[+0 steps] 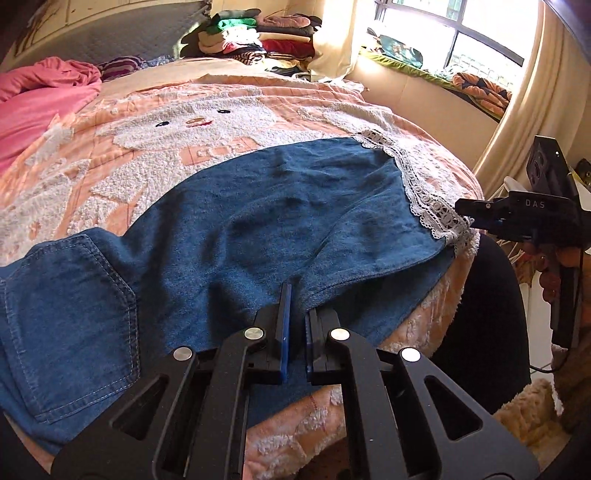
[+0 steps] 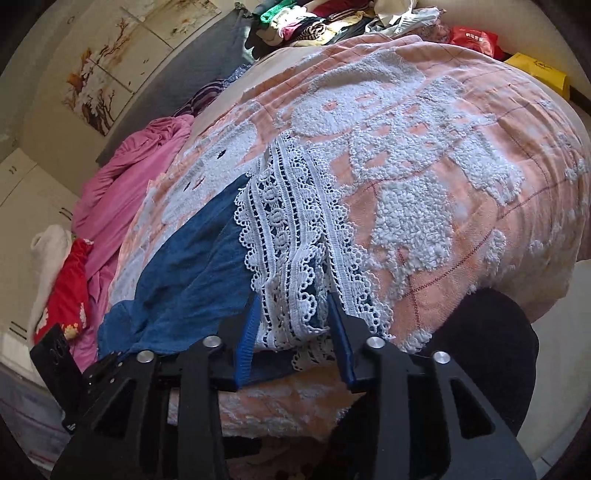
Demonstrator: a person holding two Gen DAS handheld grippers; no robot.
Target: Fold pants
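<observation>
Blue denim pants (image 1: 258, 221) are seen spread flat across a peach blanket (image 1: 110, 147) w/ fluffy white cartoon figures, covering the bed in both views. In the left wrist view the pants fill the centre and lower left of the frame; a stitched back pocket (image 1: 70, 314) is shown at lower left, and white lace trim (image 1: 424, 199) runs along the leg hems at centre right. The left gripper (image 1: 295, 317) is seen at bottom centre, jaws clenched on a fold of the denim at the near edge, the blue pads nearly meeting w/ the cloth pinched between them. The right gripper (image 1: 476, 212) is visible at the right edge of that frame, just beside the lace end. In the right wrist view the right gripper (image 2: 291, 306) sits at bottom centre; its jaws stand a little apart, w/ the lace trim (image 2: 291, 258) bunched between the blue fingers (image 2: 245, 339); whether the pads actually press the lace cannot be told for sure, but the cloth appears loose between them. The left gripper's black body (image 2: 59, 369) shows at lower left there. A pink sheet (image 2: 140, 177) lies crumpled at upper left, and stacked clothes (image 1: 258, 37) are piled at top centre by the window (image 1: 461, 33).
</observation>
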